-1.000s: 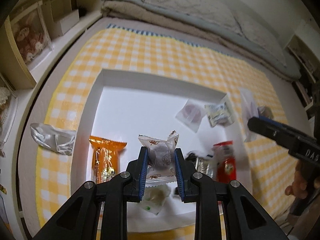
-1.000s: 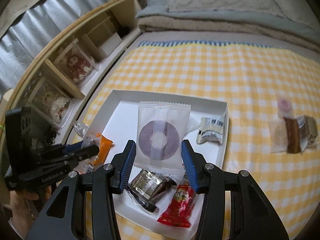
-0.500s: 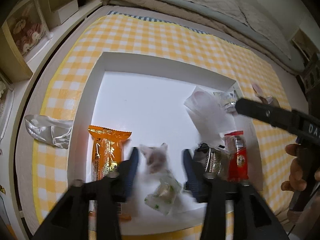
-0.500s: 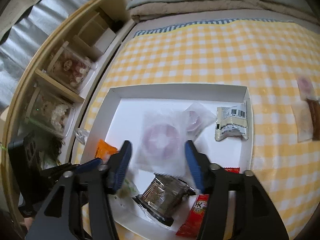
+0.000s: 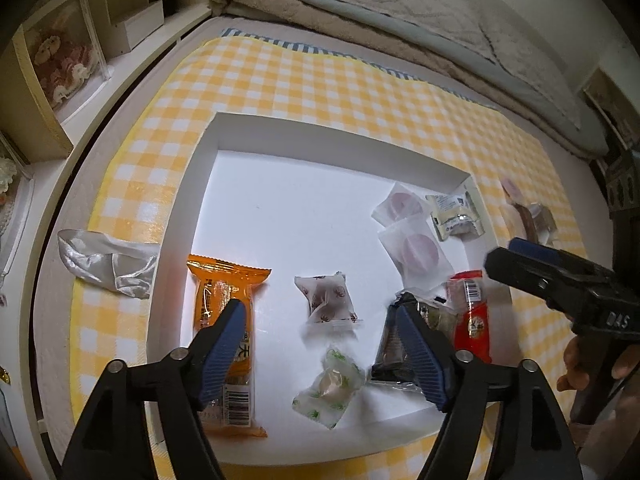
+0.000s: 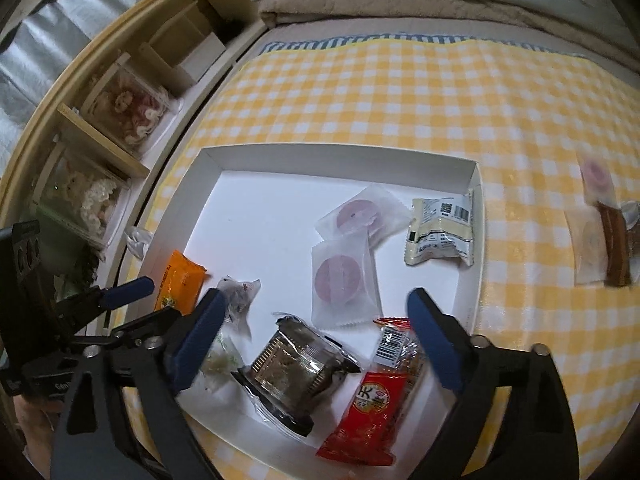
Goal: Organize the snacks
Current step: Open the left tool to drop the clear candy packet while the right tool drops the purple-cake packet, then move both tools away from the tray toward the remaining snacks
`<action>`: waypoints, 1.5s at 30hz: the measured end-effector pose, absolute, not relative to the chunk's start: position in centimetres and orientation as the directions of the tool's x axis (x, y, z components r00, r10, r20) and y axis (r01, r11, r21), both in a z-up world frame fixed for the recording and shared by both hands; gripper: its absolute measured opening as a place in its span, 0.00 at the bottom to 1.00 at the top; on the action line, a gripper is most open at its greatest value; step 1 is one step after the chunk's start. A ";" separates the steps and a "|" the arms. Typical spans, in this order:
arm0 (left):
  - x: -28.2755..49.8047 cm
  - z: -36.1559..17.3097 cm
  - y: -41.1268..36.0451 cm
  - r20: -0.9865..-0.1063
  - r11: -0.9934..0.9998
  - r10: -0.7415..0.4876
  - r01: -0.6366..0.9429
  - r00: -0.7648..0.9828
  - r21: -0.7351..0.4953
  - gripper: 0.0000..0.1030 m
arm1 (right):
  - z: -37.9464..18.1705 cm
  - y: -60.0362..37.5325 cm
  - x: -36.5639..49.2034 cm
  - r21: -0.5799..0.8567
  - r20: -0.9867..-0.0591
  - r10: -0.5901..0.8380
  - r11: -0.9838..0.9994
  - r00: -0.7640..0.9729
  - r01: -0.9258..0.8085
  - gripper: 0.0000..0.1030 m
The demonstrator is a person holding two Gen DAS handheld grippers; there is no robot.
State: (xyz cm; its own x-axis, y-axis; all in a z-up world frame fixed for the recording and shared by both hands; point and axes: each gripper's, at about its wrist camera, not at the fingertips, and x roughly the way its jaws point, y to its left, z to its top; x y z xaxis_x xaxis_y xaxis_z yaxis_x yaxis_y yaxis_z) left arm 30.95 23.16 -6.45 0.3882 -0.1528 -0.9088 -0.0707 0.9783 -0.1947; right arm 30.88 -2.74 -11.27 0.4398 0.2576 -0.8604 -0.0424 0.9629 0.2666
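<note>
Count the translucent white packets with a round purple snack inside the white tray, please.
2. One packet lies toward the tray's far right corner; the other packet lies just in front, partly overlapping it. A similar packet lies outside, on the cloth.

Bench [image 5: 320, 80] covered by yellow-and-white checked cloth [image 6: 400, 92], blue-striped edge at far side. Folded beige and grey blankets [image 5: 400, 12] lie along far edge. Wooden shelf unit [image 6: 132, 92] at left holds clear boxes of dolls [image 6: 128, 108]. Corrugated silver sheet [image 6: 36, 44] behind shelves. Light dim, even.
</note>
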 end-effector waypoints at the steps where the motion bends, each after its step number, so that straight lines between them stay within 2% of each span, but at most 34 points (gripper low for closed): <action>1: 30.9 -6.4 23.2 -0.909 0.979 -0.151 -0.070 0.389 -0.192 0.77 | -11.2 -2.8 30.8 0.262 -0.859 0.254 0.964 0.444 -0.045 1.00; 9: 30.1 -5.5 22.9 -0.905 0.983 -0.131 -0.068 0.404 -0.172 0.96 | -10.2 -3.4 29.6 0.196 -0.854 0.199 0.979 0.480 -0.056 1.00; 12: 29.9 -5.1 23.0 -0.903 0.984 -0.121 -0.069 0.412 -0.163 1.00 | -9.8 -3.6 29.3 0.180 -0.851 0.185 0.982 0.491 -0.059 1.00; 31: 27.3 -1.3 22.1 -0.872 0.988 -0.107 -0.049 0.477 -0.148 1.00 | -6.6 -4.2 26.0 0.134 -0.816 0.160 0.987 0.556 -0.087 1.00; 45: 26.5 2.2 18.8 -0.818 0.992 -0.113 0.016 0.564 -0.126 1.00 | -2.7 -7.2 23.1 0.097 -0.747 0.122 0.992 0.654 -0.075 1.00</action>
State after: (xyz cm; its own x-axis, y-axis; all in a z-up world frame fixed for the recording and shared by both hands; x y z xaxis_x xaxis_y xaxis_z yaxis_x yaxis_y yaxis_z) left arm 26.51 18.84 2.20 0.5636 -0.1130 -0.8183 0.0159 0.9919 -0.1260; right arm 23.06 -7.16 -2.68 0.6537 0.1221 -0.7468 -0.0748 0.9925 0.0969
